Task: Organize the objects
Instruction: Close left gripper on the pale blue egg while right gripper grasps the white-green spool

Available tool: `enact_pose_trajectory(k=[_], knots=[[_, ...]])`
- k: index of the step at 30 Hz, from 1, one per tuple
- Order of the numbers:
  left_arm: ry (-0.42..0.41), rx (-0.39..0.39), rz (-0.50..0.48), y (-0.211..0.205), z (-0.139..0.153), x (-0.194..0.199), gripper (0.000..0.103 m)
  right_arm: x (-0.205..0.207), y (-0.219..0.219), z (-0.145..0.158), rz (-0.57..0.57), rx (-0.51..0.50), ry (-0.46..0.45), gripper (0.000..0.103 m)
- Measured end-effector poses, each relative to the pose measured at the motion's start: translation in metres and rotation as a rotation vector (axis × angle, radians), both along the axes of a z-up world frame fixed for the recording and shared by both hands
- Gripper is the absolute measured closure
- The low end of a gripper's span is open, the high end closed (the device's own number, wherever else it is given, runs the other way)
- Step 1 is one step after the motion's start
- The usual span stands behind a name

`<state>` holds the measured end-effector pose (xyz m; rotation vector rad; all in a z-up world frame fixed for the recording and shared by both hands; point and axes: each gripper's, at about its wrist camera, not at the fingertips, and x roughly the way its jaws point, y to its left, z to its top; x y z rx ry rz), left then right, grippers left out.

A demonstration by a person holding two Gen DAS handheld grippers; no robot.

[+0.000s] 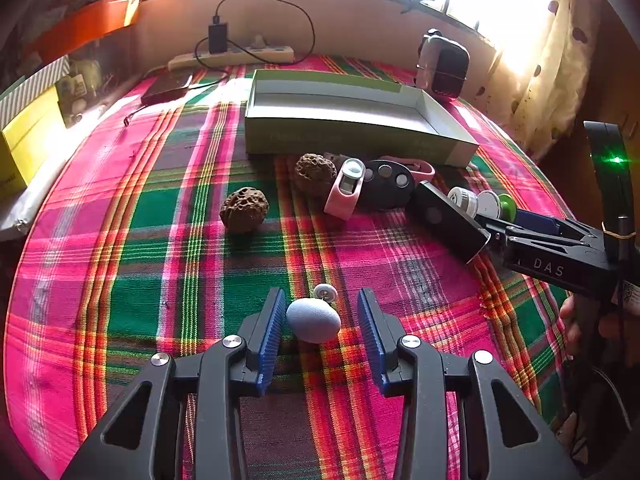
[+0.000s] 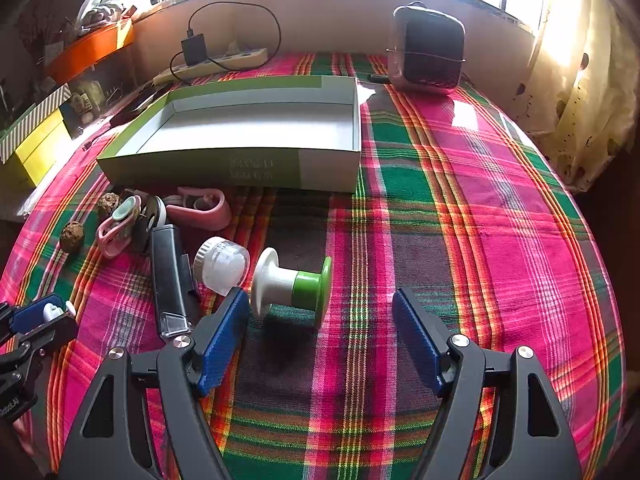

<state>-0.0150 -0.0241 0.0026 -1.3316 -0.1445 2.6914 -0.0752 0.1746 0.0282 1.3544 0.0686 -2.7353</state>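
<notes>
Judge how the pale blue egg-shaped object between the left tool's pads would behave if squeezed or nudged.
The pale blue egg-shaped object looks rounded all over, so it would probably roll on the plaid cloth if nudged. Its curved sides may squirt out of the left tool, whose ribbed blue pads should help. It seems small, likely light.

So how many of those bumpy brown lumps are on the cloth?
2: one lump alone on the plaid cloth, the other beside the pink holder near the box. More could be hidden.

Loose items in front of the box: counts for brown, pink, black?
Brown pitted balls: 2
Pink clips: 2
Black devices: 2
Total: 6
</notes>
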Motion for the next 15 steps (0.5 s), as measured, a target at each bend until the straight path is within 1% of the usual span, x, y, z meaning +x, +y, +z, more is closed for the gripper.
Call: enact_pose_trajectory(k=[6,11,13,15], knots=[[-0.005,0.004,-0.005,-0.0012,0.0002,-0.0011,0.067,-0.0047,0.0006,0.0005,-0.016,0.001,-0.001,0.028],[-0.011,0.010,0.001,-0.0018,0.0005,-0.0013,0.070,-0.0035,0.0018,0.0008,-0.028,-0.002,0.001,0.028],[-0.011,0.000,0.006,-0.0022,0.0005,-0.0010,0.076,-0.0025,0.0033,0.0009,-0.034,-0.007,0.002,0.029],[-0.012,-0.002,0.013,-0.0042,0.0003,-0.0012,0.080,-0.0017,0.0055,0.0015,-0.044,-0.011,0.005,0.033]])
